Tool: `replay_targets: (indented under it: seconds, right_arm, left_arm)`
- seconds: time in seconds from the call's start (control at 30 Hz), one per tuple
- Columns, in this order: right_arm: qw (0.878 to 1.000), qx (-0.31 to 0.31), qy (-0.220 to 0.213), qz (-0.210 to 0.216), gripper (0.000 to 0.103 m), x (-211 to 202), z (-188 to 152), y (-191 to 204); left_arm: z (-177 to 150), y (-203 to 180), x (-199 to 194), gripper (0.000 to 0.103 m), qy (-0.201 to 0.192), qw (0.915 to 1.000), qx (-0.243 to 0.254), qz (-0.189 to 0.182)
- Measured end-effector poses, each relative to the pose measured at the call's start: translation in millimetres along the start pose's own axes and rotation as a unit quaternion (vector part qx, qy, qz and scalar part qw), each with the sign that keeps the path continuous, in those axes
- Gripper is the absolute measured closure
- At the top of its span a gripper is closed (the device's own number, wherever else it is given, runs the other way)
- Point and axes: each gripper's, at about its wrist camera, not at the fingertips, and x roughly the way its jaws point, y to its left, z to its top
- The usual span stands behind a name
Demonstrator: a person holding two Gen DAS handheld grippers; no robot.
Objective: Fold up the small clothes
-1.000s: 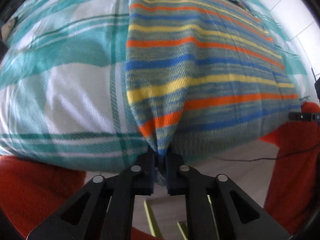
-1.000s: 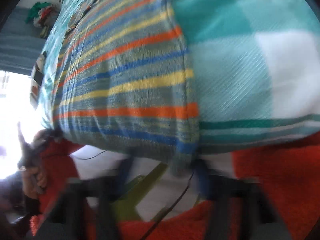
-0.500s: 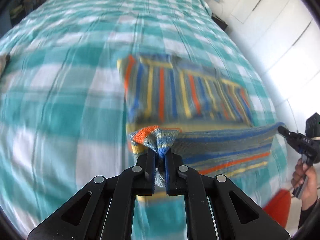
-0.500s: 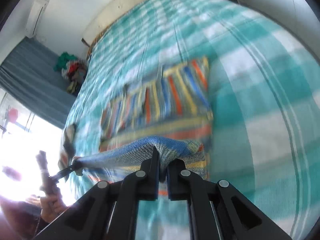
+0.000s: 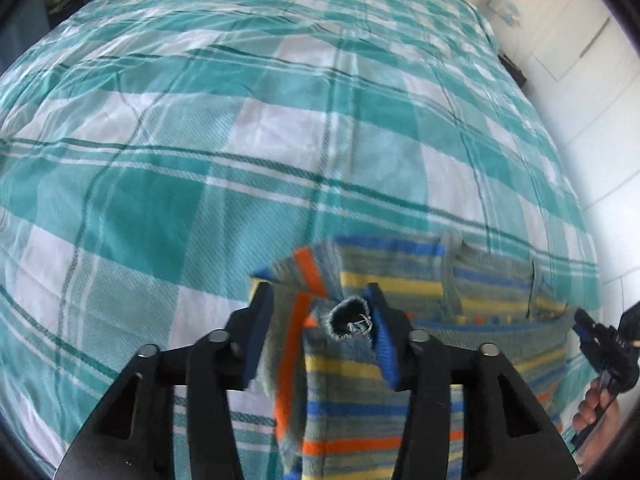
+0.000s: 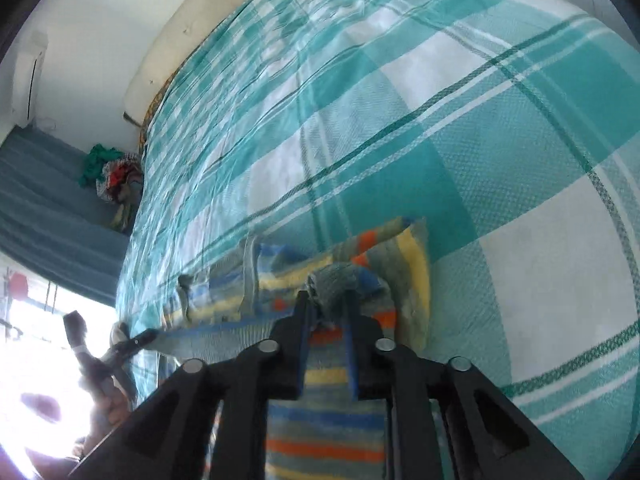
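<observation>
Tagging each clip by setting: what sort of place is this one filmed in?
Most likely a bedroom in a home: a large bed under a teal-and-white checked bedspread, white cupboard doors beside it, and a wall air-conditioning unit above a blue curtain.

Striped garment (image 5: 360,412) cut off at bottom edge, window (image 6: 24,344) glare-washed

Both hand-held grippers (image 5: 320,320) (image 6: 326,312) angled down, jaws just parted.

No text, label, brand, number or sign can be read in either view; the pictures show only patterns.
</observation>
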Motion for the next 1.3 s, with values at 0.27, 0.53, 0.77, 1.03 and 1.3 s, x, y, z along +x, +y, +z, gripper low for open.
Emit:
replay_targets:
  seconds: [0.27, 0.53, 0.77, 1.03, 1.3]
  right_arm:
    - [0.980, -0.186, 0.058, -0.041, 0.072, -41.4, -29.4, 49.1]
    - [0.968, -0.223, 0.111, -0.023, 0.051, -90.9, -139.4, 17.0]
    - [0.965, -0.241, 0.104, -0.019, 0.066, -68.4, -152.3, 8.3]
    - [0.958, -0.264, 0.110, -0.030, 0.099, -83.8, -143.5, 24.8]
    - [0.953, -0.237, 0.166, -0.090, 0.099, -51.0, -158.4, -5.2]
  left_arm:
    - [-57.5, 12.2, -72.7, 0.036, -0.036, 0.9966, 0.074, -0.003]
    - [-186.6, 32.5, -77.5, 0.034, 0.000, 0.9904, 0.096, -0.099]
    - [-199.1, 4.7, -58.7, 0.066, -0.041, 0.9822, 0.166, -0.077]
    - [-187.3, 6.2, -65.1, 0.101, -0.008, 0.9699, 0.196, -0.144]
    - [-189.3, 18.2, -46.1, 0.101, 0.057, 0.9558, 0.277, -0.078]
